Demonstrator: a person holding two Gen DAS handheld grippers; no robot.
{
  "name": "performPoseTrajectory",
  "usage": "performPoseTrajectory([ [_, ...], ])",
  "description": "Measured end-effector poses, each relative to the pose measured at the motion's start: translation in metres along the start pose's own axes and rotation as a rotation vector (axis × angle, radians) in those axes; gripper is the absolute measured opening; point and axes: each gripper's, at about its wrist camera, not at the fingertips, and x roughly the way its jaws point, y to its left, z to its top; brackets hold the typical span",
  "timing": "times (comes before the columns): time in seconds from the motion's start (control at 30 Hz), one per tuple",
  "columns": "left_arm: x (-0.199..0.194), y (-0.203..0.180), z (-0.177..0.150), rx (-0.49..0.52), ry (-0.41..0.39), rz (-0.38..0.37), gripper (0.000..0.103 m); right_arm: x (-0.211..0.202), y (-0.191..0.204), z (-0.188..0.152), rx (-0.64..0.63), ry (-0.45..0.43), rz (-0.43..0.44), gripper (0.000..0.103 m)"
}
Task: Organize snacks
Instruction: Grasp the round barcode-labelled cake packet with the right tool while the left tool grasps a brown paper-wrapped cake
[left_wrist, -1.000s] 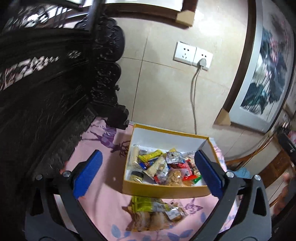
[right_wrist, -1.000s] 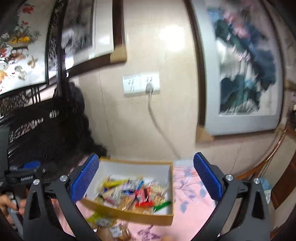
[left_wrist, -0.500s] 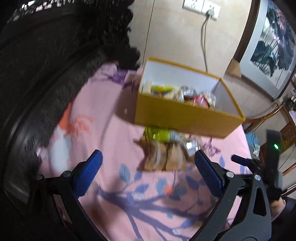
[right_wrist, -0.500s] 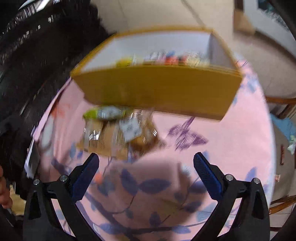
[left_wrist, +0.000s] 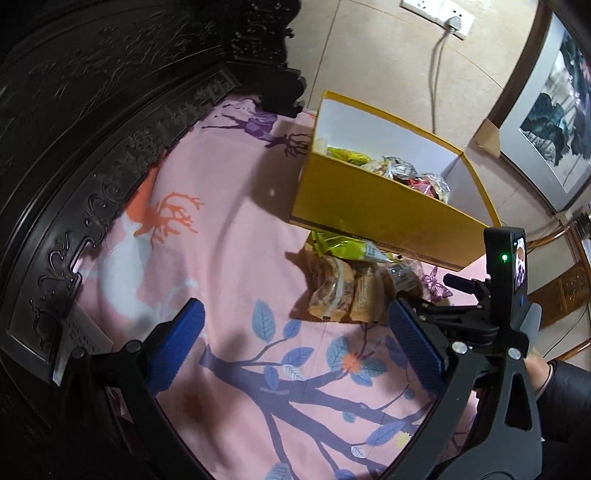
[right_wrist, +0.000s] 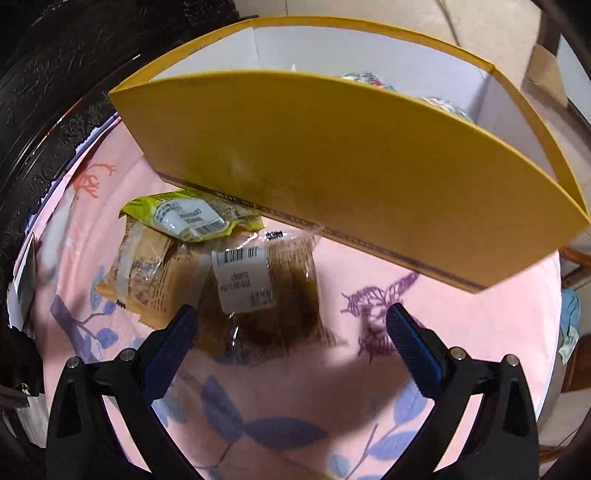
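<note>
A yellow cardboard box with a white inside holds several wrapped snacks. On the pink cloth in front of it lies a small pile: a green packet, a brown biscuit pack and a clear pack with a white label. My right gripper is open, just over the near edge of the clear pack. My left gripper is open and empty, low over the cloth in front of the pile. The right gripper's body shows at the right of the left wrist view.
The pink flower-print cloth covers the surface. A dark carved wooden frame runs along the left and back. A tiled wall with a socket and cable and a framed painting stand behind the box.
Both grippers have dropped from high above the box to just over the cloth. The right one has closed in on the snack pile. Both stay open.
</note>
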Motion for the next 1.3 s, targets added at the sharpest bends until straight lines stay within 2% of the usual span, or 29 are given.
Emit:
performPoseTrajectory([
  [0.2, 0.005, 0.004, 0.0, -0.015, 0.018, 0.009, 0.101, 0.008, 0.002, 0.009, -0.032, 0.014, 0.004, 0.1],
  [0.37, 0.009, 0.007, -0.001, -0.022, 0.029, 0.014, 0.101, 0.02, 0.006, 0.012, -0.06, 0.044, 0.021, 0.087],
  [0.6, 0.013, 0.007, 0.0, -0.024, 0.043, 0.016, 0.101, 0.024, 0.005, 0.015, -0.054, 0.036, 0.064, 0.081],
  [0.7, 0.014, 0.006, 0.0, -0.016, 0.046, 0.018, 0.101, 0.023, 0.005, 0.014, -0.045, 0.034, 0.099, 0.073],
  [0.8, 0.015, 0.005, -0.001, -0.011, 0.05, 0.019, 0.101, 0.018, 0.003, 0.009, -0.036, 0.032, 0.114, 0.056],
  [1.07, 0.025, -0.001, -0.002, 0.04, 0.049, 0.041, 0.101, -0.013, -0.019, -0.02, 0.136, -0.004, 0.136, 0.055],
  [1.2, 0.05, -0.011, 0.003, 0.096, 0.076, 0.07, 0.101, -0.029, -0.024, -0.043, 0.213, -0.001, 0.143, 0.055],
  [1.3, 0.077, -0.019, 0.01, 0.113, 0.118, 0.062, 0.101, -0.038, -0.028, -0.061, 0.276, 0.004, 0.16, 0.055],
])
